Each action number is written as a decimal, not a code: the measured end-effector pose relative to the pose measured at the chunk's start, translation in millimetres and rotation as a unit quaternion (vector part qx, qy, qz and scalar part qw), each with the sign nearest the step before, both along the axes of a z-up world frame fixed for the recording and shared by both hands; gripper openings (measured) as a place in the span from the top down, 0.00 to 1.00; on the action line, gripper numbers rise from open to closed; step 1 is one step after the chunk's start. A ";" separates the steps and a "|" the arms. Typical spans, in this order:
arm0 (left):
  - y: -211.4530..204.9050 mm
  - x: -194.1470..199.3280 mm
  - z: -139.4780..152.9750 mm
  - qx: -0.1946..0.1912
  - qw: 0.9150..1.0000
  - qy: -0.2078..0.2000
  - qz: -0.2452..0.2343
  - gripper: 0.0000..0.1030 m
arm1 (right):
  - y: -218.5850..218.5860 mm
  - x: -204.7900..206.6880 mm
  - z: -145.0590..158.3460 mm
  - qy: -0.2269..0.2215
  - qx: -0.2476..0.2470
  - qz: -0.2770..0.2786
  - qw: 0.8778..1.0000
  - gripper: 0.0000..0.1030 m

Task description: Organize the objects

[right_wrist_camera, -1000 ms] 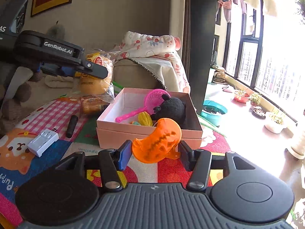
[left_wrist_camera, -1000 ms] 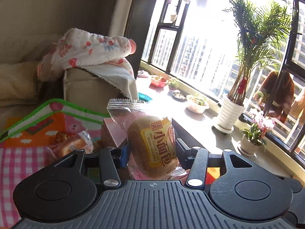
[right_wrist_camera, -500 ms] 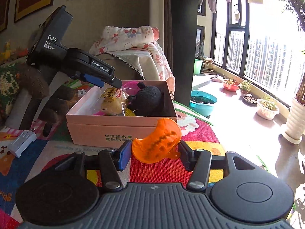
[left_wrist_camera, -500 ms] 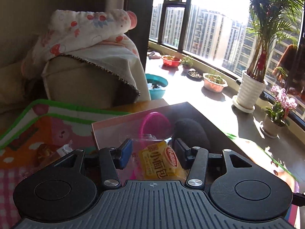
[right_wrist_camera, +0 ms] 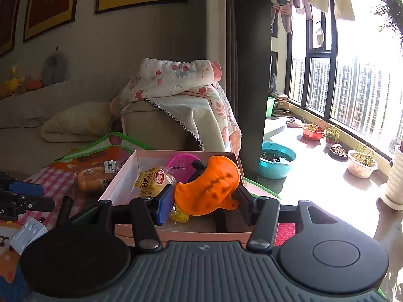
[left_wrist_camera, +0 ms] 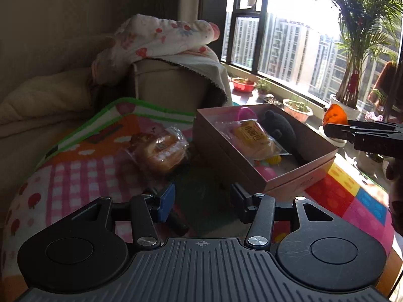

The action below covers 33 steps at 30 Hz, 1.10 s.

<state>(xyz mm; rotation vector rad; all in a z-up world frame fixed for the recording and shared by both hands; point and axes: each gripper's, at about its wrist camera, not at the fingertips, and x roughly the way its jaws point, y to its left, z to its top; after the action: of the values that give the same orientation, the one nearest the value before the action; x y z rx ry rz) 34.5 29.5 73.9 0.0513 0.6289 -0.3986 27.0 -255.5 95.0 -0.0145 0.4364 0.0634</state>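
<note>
The left gripper [left_wrist_camera: 200, 202] is held open with nothing between its blue pads, low over the play mat [left_wrist_camera: 83, 173]. Just ahead and a little to its left, a wrapped bread roll [left_wrist_camera: 161, 151] is seen lying on the mat beside the pink box [left_wrist_camera: 297, 176]; its long side runs left to right across the gripper. The left gripper is nearer to it. The orange toy [right_wrist_camera: 209, 186] is squeezed in the right gripper [right_wrist_camera: 204, 201], over the near edge of the box. Inside lies a yellow bread packet [left_wrist_camera: 252, 138], pointing toward the far corner.
</note>
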 end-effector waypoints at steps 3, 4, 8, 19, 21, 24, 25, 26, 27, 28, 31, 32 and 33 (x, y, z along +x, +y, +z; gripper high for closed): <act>16.4 -8.4 -6.4 0.002 1.000 0.008 0.017 0.48 | 3.2 17.2 -2.0 0.013 -0.001 -0.007 1.000 0.26; 22.2 -10.3 -8.6 -0.001 1.000 0.010 0.023 0.48 | 4.4 19.1 -3.3 0.014 -0.001 -0.012 1.000 0.23; 35.6 -9.1 -14.4 -0.006 0.999 0.009 0.038 0.48 | 13.2 14.2 -14.2 0.022 -0.004 -0.010 1.000 0.18; -6.9 73.5 -2.1 0.089 0.994 -0.047 -0.050 0.47 | 25.0 -34.4 -50.0 0.018 -0.023 0.003 1.000 0.03; -11.7 99.5 -2.5 0.102 0.993 -0.032 -0.057 0.47 | 23.7 -35.5 -57.5 0.027 -0.017 0.001 1.000 0.03; -11.7 131.7 -6.2 0.107 0.993 -0.004 -0.055 0.47 | 19.9 -33.5 -67.1 0.040 -0.005 -0.013 0.999 0.03; -9.0 143.6 -7.1 0.100 0.993 0.006 -0.054 0.47 | 18.1 -34.6 -66.4 0.035 0.001 -0.017 0.999 0.03; -6.3 152.0 -7.4 0.089 0.994 0.013 -0.055 0.47 | 16.3 -37.1 -65.5 0.026 0.006 -0.021 0.999 0.03; -4.2 157.9 -7.4 0.080 0.995 0.019 -0.056 0.47 | 15.5 -39.1 -65.8 0.022 0.008 -0.024 0.999 0.02; -1.2 165.8 -7.8 0.066 0.996 0.028 -0.059 0.47 | 15.2 -40.1 -65.9 0.020 0.010 -0.024 0.999 0.02; 5.6 185.3 -8.9 0.038 0.998 0.038 -0.025 0.47 | 15.2 -41.5 -65.4 0.016 0.011 -0.024 1.000 0.02; 9.9 194.8 -10.4 0.019 0.999 0.050 -0.004 0.47 | 15.2 -41.4 -65.6 0.016 0.012 -0.022 1.000 0.02; 15.9 204.4 -13.4 -0.006 0.998 0.066 0.021 0.47 | 15.0 -41.1 -65.7 0.016 0.012 -0.023 1.000 0.02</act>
<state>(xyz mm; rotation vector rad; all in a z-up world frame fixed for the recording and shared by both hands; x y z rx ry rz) 238.9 45.4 60.5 -0.0003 0.7575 -0.3675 -14.1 -240.5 29.4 0.0209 0.4683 0.0246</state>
